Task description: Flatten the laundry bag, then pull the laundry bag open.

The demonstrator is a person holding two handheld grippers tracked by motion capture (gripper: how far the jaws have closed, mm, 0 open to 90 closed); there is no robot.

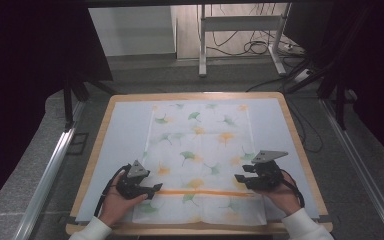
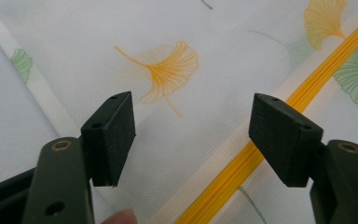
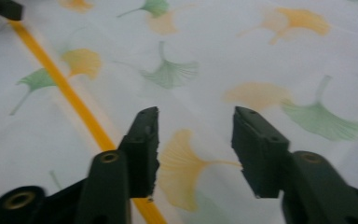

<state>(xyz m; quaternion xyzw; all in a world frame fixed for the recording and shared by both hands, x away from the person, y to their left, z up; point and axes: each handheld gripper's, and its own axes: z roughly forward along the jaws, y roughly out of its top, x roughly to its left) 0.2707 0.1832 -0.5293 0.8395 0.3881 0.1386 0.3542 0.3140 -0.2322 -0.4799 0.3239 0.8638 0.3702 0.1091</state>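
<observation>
Your left gripper [image 1: 155, 189] and right gripper [image 1: 240, 178]: both parted, holding nothing. Item: ginkgo-print cloth bag [image 1: 200, 150], flat on the table [image 1: 115, 130], orange zipper [image 1: 205, 192] nearest you. Likely light, limp, sheer; pinch it at an edge or beside the zipper.

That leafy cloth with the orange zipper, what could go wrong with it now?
1. The cloth is thin and lies loose on the table, so a grab might bunch or drag it.
2. The left gripper is open with the zipper running under one jaw; closing there might pinch the zipper instead of cloth.
3. The right gripper is open and holds nothing, so one-sided pulling could skew the cloth.
</observation>
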